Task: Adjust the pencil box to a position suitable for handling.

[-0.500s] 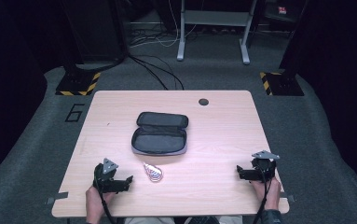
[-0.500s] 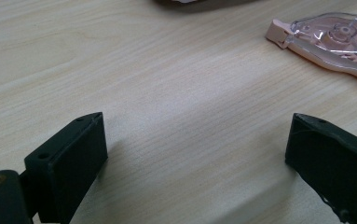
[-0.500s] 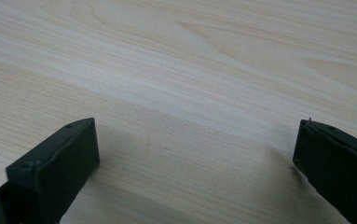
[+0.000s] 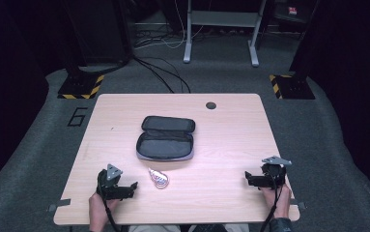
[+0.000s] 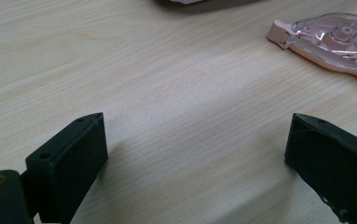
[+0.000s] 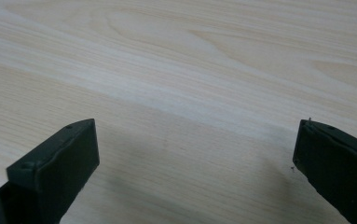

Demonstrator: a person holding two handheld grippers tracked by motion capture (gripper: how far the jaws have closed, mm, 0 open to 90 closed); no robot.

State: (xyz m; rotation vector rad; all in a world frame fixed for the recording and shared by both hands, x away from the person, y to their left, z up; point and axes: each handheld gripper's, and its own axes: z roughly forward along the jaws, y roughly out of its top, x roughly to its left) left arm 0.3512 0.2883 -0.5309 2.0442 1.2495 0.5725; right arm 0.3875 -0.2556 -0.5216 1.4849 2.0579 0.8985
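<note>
A dark zip case [image 4: 165, 137] lies open flat in the middle of the wooden table [image 4: 231, 130]. In front of it rests a small pink and clear correction-tape dispenser [image 4: 158, 178], seen close up at the top right of the left gripper view [image 5: 334, 39]. My left gripper [image 4: 133, 186] rests on the table near the front left, just left of the dispenser, open with nothing between its jaws [image 5: 195, 144]. My right gripper [image 4: 247, 179] rests near the front right edge, open over bare wood [image 6: 197, 149].
A round cable hole [image 4: 211, 105] sits near the table's far edge. Beyond the table are floor cables [image 4: 163, 72], metal desk legs [image 4: 188, 34] and two black-and-yellow striped bases [image 4: 81, 86]. A "6" is marked on the floor [image 4: 78, 117] left of the table.
</note>
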